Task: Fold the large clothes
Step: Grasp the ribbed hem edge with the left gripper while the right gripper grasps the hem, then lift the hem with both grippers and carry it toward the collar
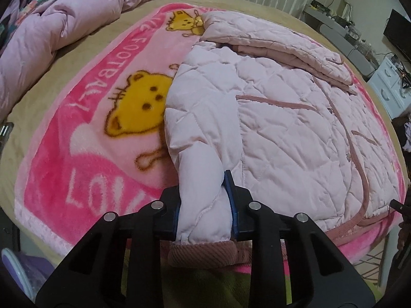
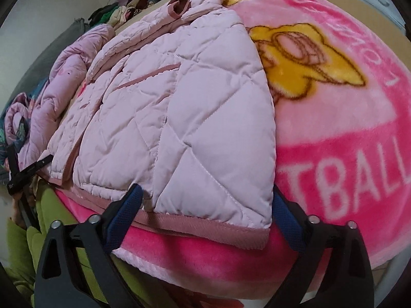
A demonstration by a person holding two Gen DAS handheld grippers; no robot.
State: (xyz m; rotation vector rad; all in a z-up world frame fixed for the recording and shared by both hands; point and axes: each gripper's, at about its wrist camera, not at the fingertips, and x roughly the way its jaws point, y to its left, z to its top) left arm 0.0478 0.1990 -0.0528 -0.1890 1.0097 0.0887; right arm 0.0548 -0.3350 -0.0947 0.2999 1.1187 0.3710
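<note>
While the pink quilted jacket (image 1: 282, 118) lies spread on a pink cartoon blanket (image 1: 84, 138), near the blanket's front edge, its sleeve (image 1: 203, 179) is pinched between the blue pads of the left gripper (image 1: 205, 205), which stands narrow and clamped on the padded cloth just above the ribbed cuff (image 1: 203, 254). The cuff hangs out below the pads, toward the camera. In the right wrist view the right gripper (image 2: 205, 205) stands wide, one blue finger (image 2: 125, 210) at each side of the jacket's lower corner; the pads do not press on the cloth there, and the ribbed hem (image 2: 205, 228) runs across between them. The jacket's other sleeve is folded across its upper part, with a rolled cuff (image 2: 179, 5) showing at the far end.

The blanket carries yellow bear figures (image 1: 138, 102) and white lettering, and covers the middle of a bed with a tan sheet (image 1: 33, 87). A crumpled pink quilt (image 1: 64, 25) lies along the bed's far left edge. Something green (image 2: 51, 210) shows below the blanket's front edge. A heap of clothes (image 2: 123, 7) sits beyond the bed's far corner.
</note>
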